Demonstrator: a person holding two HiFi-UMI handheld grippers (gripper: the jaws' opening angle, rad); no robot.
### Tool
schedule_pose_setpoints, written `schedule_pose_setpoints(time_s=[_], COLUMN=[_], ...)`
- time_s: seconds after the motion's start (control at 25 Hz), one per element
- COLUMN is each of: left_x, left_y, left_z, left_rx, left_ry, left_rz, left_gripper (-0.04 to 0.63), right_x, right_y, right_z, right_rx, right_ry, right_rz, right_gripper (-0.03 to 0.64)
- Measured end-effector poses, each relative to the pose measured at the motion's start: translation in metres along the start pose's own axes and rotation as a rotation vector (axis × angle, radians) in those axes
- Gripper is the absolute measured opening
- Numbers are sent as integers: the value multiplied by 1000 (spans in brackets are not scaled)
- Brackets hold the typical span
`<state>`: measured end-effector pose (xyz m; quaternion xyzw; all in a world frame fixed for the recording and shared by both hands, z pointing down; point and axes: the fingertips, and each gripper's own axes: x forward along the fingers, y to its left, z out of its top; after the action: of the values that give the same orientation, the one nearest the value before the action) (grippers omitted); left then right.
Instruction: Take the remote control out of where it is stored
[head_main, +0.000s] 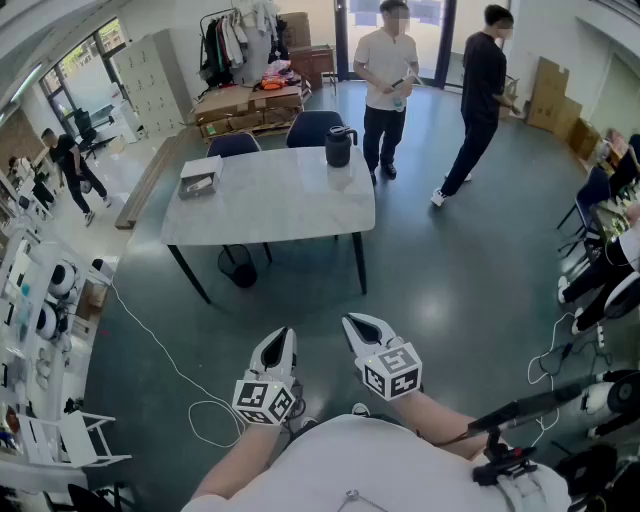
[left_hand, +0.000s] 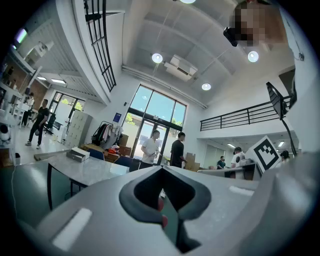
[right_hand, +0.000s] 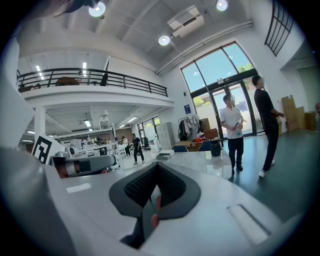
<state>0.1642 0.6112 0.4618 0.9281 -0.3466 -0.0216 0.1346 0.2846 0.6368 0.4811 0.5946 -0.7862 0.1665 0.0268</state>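
Left tool (head_main: 281, 338) and right tool (head_main: 357, 325) are each pressed together on nothing, above a glossy grey floor (head_main: 450, 290). Well ahead, a pale rectangular surface (head_main: 270, 200) carries a flat box (head_main: 200, 177) and a black jug (head_main: 340, 146). The remote control cannot be made out.

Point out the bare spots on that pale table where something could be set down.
The pale stone-look table is bare across its middle and near edge, between the flat grey box at its left end and the black jug on its far right edge. Only those two corners are taken.
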Motion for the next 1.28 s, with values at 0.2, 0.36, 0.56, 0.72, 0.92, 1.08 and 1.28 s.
schedule_pose_setpoints(time_s=[0.2,0.36,0.56,0.72,0.92,1.08,1.28], left_x=[-1,2,4,3,-18,-30,-45], left_y=[-3,-7,-17,-23,-16,-3,28], left_z=[-1,-5,-13,-15,-20,-27,-25], left_rx=[2,-8,-27,-31,-60,-69,-87], left_ry=[8,15,20,16,14,14,-8], left_rz=[10,20,23,58,149,220,298], left_gripper=[0,0,0,0,0,0,0], right_x=[-2,0,-2,-2,8,26,60], right_y=[-2,-7,-12,-16,-3,5,27], right_z=[0,0,-2,-1,-8,-18,-24], right_rx=[3,-2,-6,-7,10,28,22], right_ry=[3,13,18,28,58,88,121], right_rz=[7,29,71,115,198,259,328], right_gripper=[21,21,23,23,23,23,23])
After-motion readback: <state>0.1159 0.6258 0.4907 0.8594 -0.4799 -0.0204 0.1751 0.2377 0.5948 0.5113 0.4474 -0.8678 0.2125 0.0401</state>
